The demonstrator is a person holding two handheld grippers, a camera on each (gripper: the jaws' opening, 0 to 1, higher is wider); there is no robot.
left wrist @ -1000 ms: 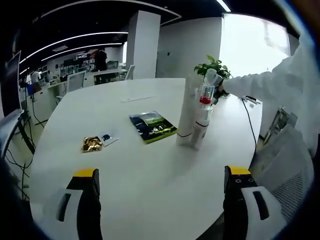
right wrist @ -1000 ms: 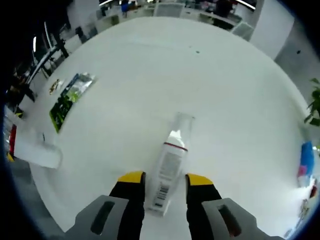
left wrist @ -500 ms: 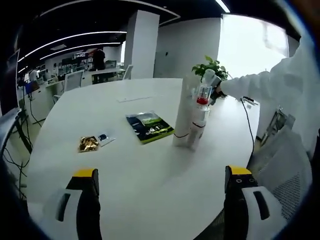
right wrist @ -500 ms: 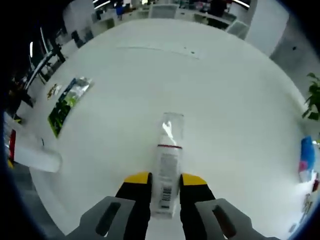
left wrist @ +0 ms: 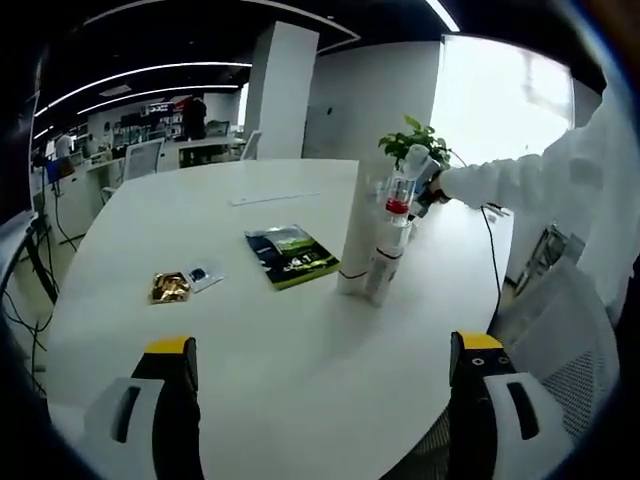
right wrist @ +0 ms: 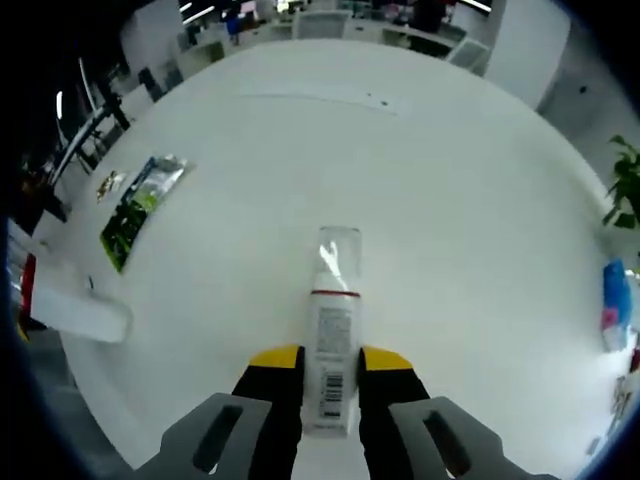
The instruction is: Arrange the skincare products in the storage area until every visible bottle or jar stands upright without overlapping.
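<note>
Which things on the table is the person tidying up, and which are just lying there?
Part of the job:
- white bottle, held by the right gripper
- tall white tube standing on the table

Just lying about:
- green packet
- gold wrapper
- potted plant

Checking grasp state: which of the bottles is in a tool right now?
The clear-capped bottle with the barcode label, clamped between the right tool's jaws. The tall white bottle and red-collared spray bottle stand free on the table.

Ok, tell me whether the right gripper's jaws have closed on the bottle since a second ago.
Yes. The right gripper has narrowed: its jaws now press the bottle, which lies straighter than before.
</note>
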